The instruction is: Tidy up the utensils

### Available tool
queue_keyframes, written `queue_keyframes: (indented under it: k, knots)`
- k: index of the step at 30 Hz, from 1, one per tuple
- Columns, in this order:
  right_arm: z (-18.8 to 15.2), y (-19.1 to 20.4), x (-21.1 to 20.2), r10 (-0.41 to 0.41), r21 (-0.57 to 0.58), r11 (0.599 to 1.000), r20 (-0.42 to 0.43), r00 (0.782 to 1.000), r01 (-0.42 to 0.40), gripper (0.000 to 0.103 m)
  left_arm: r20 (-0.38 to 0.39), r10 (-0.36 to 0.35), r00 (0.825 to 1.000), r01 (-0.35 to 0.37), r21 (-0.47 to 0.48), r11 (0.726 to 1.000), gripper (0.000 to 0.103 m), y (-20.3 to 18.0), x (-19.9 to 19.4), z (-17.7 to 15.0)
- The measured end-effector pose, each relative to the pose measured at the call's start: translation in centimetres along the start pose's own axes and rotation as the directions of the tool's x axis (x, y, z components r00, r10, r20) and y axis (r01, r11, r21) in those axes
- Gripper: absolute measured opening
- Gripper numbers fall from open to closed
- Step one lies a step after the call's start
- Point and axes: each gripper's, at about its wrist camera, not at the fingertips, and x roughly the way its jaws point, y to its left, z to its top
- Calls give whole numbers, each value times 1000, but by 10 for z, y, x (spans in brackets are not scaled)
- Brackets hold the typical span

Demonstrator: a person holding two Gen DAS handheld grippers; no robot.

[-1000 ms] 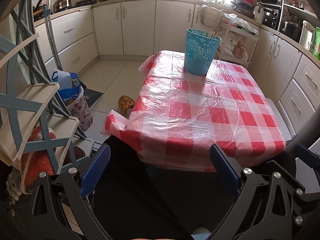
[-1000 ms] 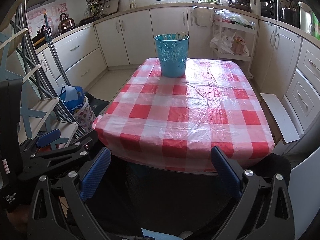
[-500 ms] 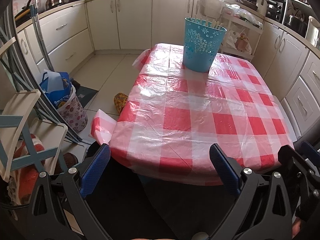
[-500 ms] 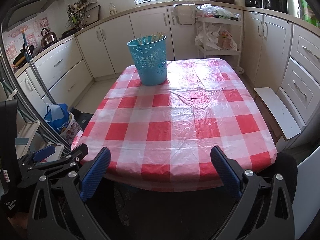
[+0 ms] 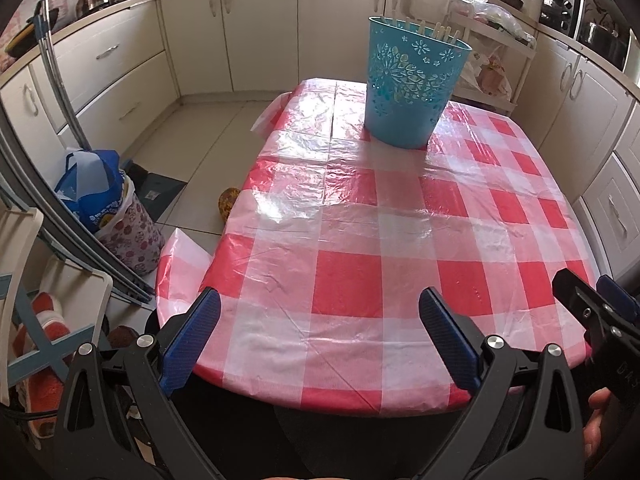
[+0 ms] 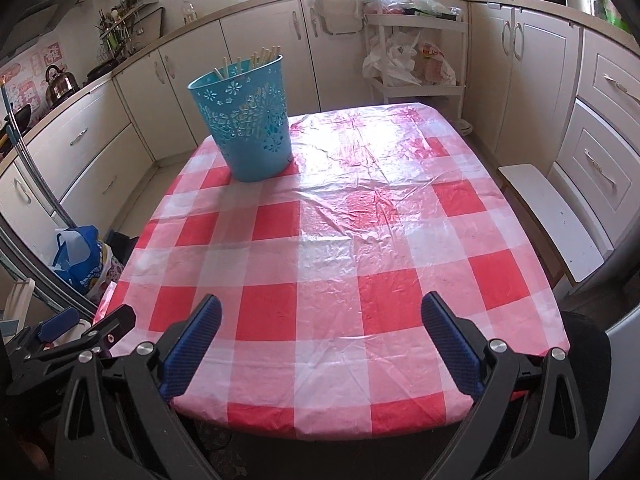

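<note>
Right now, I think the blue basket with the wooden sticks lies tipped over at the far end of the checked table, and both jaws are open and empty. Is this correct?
Not quite. The blue basket is not tipped over: it stands upright on the red-checked tablecloth, wooden sticks poking above its rim, as the right wrist view shows. The rest holds: it is at the far end, and the left gripper and right gripper have open, empty jaws.

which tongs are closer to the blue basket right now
About equal, left maybe slightly. Left tongs face the blue basket from the near table edge, basket ahead-right; right tongs see it ahead-left.
</note>
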Motion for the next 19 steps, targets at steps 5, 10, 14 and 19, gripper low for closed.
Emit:
queue_keyframes:
  k: [5,10,14,19]
  knots:
    - [9,-1,12,-6,6,1000,0,1000,6,96,-8,-3,1000,3,2,1000,95,-4,11,7]
    - [10,0,14,0,9,1000,-3,1000,0,96,-12,3,1000,-3,2,1000,95,-6,14,11]
    - [7,4,2,14,10,1000,9,1000,-15,96,-40,-30,999,29,-20,999,95,-4,11,11]
    - [0,14,-29,38,-20,999,45,998,-37,96,27,-50,998,50,-3,999,95,-5,-16,3]
